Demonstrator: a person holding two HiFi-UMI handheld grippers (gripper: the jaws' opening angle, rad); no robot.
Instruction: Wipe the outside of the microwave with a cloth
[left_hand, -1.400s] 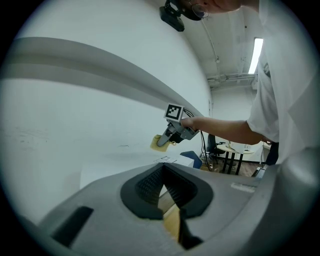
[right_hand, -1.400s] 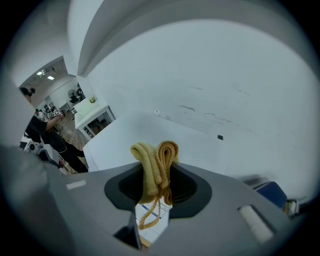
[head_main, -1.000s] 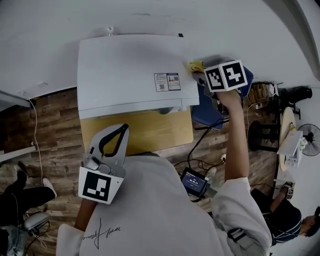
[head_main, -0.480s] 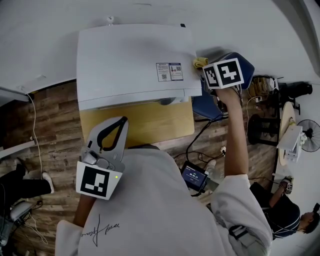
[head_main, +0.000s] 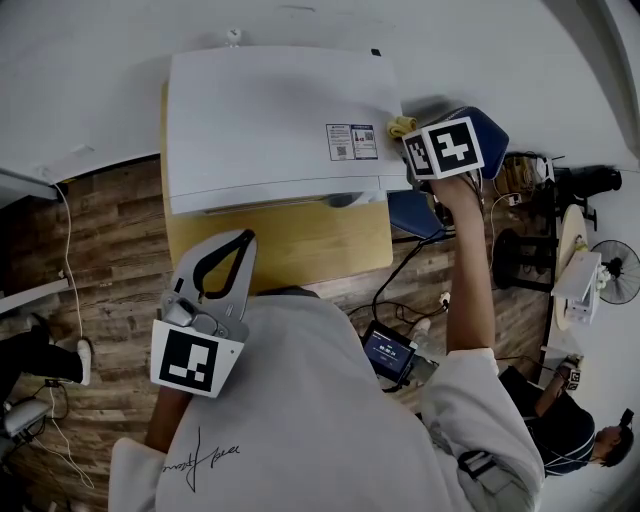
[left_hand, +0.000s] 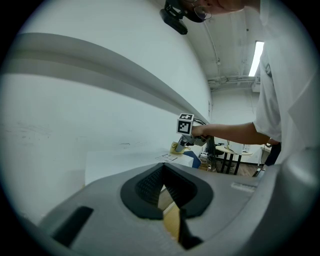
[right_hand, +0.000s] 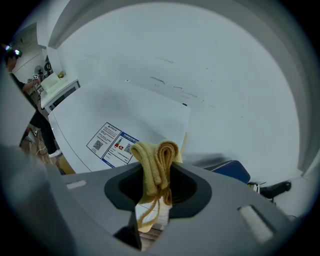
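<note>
We see the white microwave standing on the wooden worktop. Our left tongs hang in front of the microwave at the worktop's near edge, closed on nothing. Our right tongs pinch the folded yellow cloth at the microwave's top right edge, just beside its label.

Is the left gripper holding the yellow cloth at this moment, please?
No, the left gripper has its jaws together on nothing, while the yellow cloth sits clamped in the right gripper.
</note>
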